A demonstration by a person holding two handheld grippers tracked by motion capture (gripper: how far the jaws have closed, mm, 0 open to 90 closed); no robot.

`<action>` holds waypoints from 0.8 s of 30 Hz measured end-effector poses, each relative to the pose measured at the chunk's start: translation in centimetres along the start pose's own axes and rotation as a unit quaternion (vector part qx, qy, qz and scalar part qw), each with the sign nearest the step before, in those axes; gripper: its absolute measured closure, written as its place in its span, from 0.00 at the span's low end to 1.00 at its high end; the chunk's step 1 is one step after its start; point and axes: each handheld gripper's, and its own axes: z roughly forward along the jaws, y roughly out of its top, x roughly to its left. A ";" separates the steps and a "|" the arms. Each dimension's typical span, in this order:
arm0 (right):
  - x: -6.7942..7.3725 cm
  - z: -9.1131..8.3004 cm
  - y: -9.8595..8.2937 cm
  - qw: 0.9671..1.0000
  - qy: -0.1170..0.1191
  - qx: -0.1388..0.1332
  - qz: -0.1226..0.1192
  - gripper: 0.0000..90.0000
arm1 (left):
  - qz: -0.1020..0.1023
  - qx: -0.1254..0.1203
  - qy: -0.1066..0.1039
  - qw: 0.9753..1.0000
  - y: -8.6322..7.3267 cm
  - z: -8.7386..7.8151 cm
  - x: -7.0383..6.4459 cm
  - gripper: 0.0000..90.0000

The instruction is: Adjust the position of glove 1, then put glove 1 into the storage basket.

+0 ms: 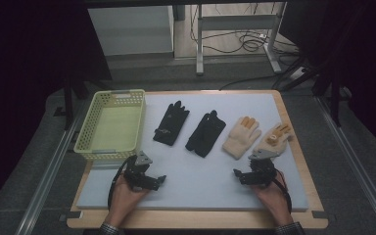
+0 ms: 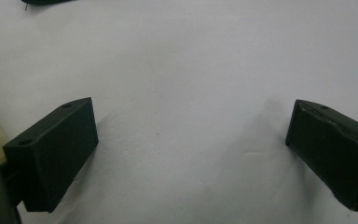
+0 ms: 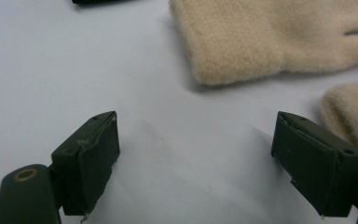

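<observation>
Two black gloves and two cream gloves lie in a row across the pale mat. My left gripper rests low on the mat at the near left, open, with bare mat between its jaws. My right gripper sits at the near right, open and empty, just in front of the cream gloves. In the right gripper view one cream glove's cuff lies ahead and the other cream glove touches the edge by the right jaw.
A pale yellow mesh basket stands at the mat's left edge, nothing visible inside. The mat lies on a wooden table. Beyond the table are a grey floor, metal frame legs and cables.
</observation>
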 end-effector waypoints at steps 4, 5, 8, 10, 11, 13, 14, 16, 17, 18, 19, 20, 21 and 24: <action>0.0 0.0 0.0 1.000 0.000 0.000 0.000 0.16 | 0.000 0.000 0.000 1.000 0.0 0.0 0.0 0.02; 0.0 0.0 0.0 1.000 0.000 0.000 0.001 0.16 | 0.000 0.000 0.000 1.000 0.0 0.0 0.0 0.02; 0.0 0.0 0.0 1.000 -0.001 0.000 0.003 0.16 | 0.000 0.000 0.000 1.000 0.0 0.0 0.0 0.02; 0.0 0.0 0.0 1.000 0.000 0.000 0.003 0.16 | 0.000 0.000 0.000 1.000 0.0 0.0 0.0 0.02; 0.0 0.0 0.0 1.000 -0.001 0.000 0.003 0.16 | 0.000 0.000 0.000 1.000 0.0 0.0 0.0 0.02; 0.0 0.0 0.0 1.000 -0.001 0.000 0.003 0.16 | 0.000 0.000 0.000 1.000 0.0 0.0 0.0 0.02; 0.0 0.0 0.0 1.000 -0.001 0.000 0.003 0.16 | 0.000 0.000 0.000 1.000 0.0 0.0 0.0 0.02; 0.0 0.0 0.0 1.000 -0.001 0.000 0.002 0.16 | 0.000 0.000 0.000 1.000 0.0 0.0 0.0 0.02; 0.0 0.0 0.0 1.000 -0.001 0.000 0.002 0.16 | 0.000 0.000 0.000 1.000 0.0 0.0 0.0 0.02; 0.0 0.0 0.0 1.000 -0.001 0.000 0.003 0.16 | 0.000 0.000 0.000 1.000 0.0 0.0 0.0 0.02; 0.0 0.0 0.0 1.000 -0.001 0.000 0.003 0.16 | 0.000 0.000 0.000 1.000 0.0 0.0 0.0 0.02; 0.0 0.0 0.0 1.000 -0.001 0.001 0.001 0.16 | 0.000 0.000 0.000 1.000 0.0 0.0 0.0 0.02; 0.0 0.0 0.0 1.000 -0.001 0.001 0.001 0.16 | 0.000 0.000 0.000 1.000 0.0 0.0 0.0 0.02; 0.0 0.0 0.0 1.000 0.000 0.001 0.001 0.16 | 0.000 0.000 0.000 1.000 0.0 0.0 0.0 0.02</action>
